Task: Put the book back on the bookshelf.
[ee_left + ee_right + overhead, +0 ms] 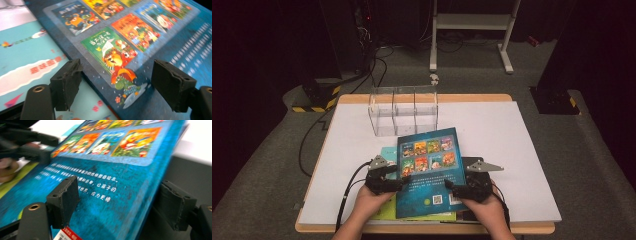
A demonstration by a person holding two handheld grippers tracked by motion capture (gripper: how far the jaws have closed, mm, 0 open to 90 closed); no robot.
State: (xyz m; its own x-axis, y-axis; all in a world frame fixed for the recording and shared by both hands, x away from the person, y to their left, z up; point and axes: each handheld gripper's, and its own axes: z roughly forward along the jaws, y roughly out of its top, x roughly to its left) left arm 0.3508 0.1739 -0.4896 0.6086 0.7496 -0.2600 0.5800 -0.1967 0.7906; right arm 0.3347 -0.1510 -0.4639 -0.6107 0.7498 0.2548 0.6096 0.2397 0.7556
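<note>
A blue picture book (428,170) lies back cover up on top of a small stack at the table's front middle. Under it, a teal book (388,152) sticks out on the left. My left gripper (398,184) stands open at the blue book's left edge. In the left gripper view, one jaw is over the teal book (25,57) and the other over the blue cover (155,37). My right gripper (451,187) stands open at the right edge. In the right gripper view, the blue book's (105,177) edge runs between the jaws, apart from both.
A clear acrylic organizer (404,111) with three compartments stands behind the books on the white table top (492,130). A yellow-green book (384,212) peeks out at the bottom of the stack near the front edge. Cables trail off the table's left side.
</note>
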